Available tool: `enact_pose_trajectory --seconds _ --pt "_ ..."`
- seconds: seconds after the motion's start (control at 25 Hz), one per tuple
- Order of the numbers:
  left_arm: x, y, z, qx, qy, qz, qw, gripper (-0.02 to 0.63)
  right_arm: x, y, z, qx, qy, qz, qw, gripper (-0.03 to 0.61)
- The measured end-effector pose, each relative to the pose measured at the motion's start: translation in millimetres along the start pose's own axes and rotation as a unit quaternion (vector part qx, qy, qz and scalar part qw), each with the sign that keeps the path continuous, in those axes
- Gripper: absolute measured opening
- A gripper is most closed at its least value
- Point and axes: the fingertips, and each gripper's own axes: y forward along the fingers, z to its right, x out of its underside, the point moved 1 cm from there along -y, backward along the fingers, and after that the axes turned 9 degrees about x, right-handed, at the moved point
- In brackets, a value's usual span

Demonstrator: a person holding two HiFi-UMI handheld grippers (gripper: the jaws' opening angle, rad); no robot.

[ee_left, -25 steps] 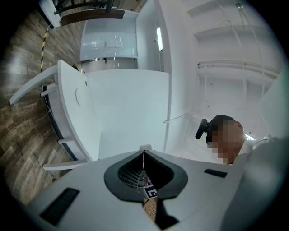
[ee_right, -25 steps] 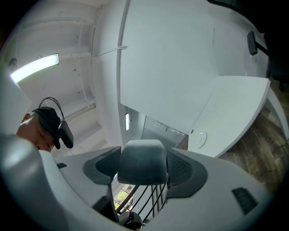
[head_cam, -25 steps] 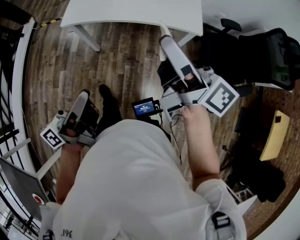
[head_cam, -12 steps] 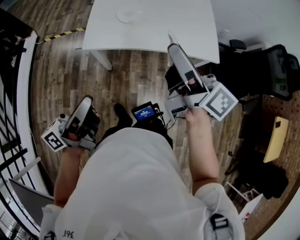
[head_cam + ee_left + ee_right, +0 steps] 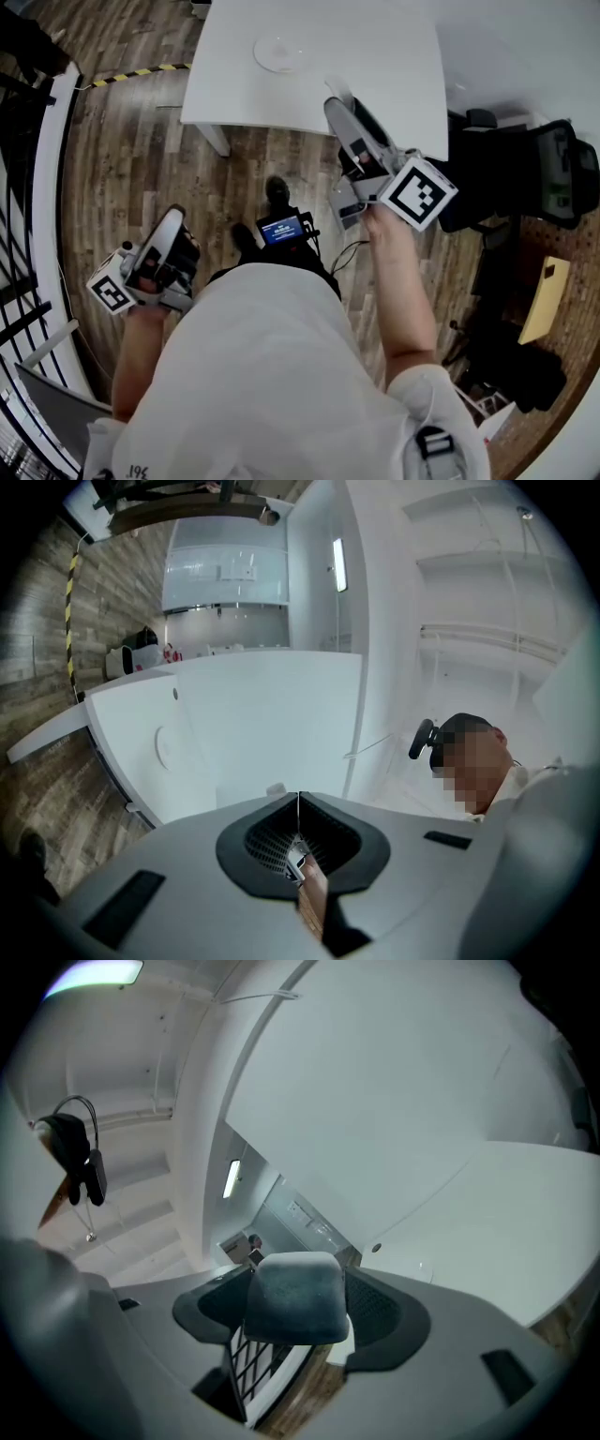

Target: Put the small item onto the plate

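left gripper [image 5: 172,219]: low by the person's left side, over the wood floor [image 5: 122,141]. Its jaws are pressed together, with nothing in them.
left arm: bent and held down.
plate [image 5: 279,52]: on the table [image 5: 394,66], in front of the right gripper [image 5: 334,103] and a bit to its left. It looks nearer than a moment ago, since the person has walked up to the table.
small item [image 5: 296,1290]: a dark grey block, pinched in the right gripper's jaws. It is not on the plate yet.
right arm: stretched forward, with the gripper's tip just over the table's near edge.
next: I think a short reach forward and left.
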Motion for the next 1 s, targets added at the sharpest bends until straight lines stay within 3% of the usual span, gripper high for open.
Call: enact_pose_trajectory --seconds 0.2,0.52,1.0 --pt "-24.2 17.7 -18.0 -0.02 0.02 0.018 0.9994 0.006 0.2 49.4 47.7 0.038 -0.047 -0.036 0.998 0.316" --pt "-62.0 57.0 -52.0 -0.054 0.045 0.044 0.9966 0.006 3.5 141.1 119.0 0.061 -0.099 -0.108 0.987 0.316" --pt "-89.9 88.7 -104.7 -0.106 0.045 0.06 0.9915 0.006 33.9 248.1 219.3 0.111 -0.197 -0.195 0.954 0.316"
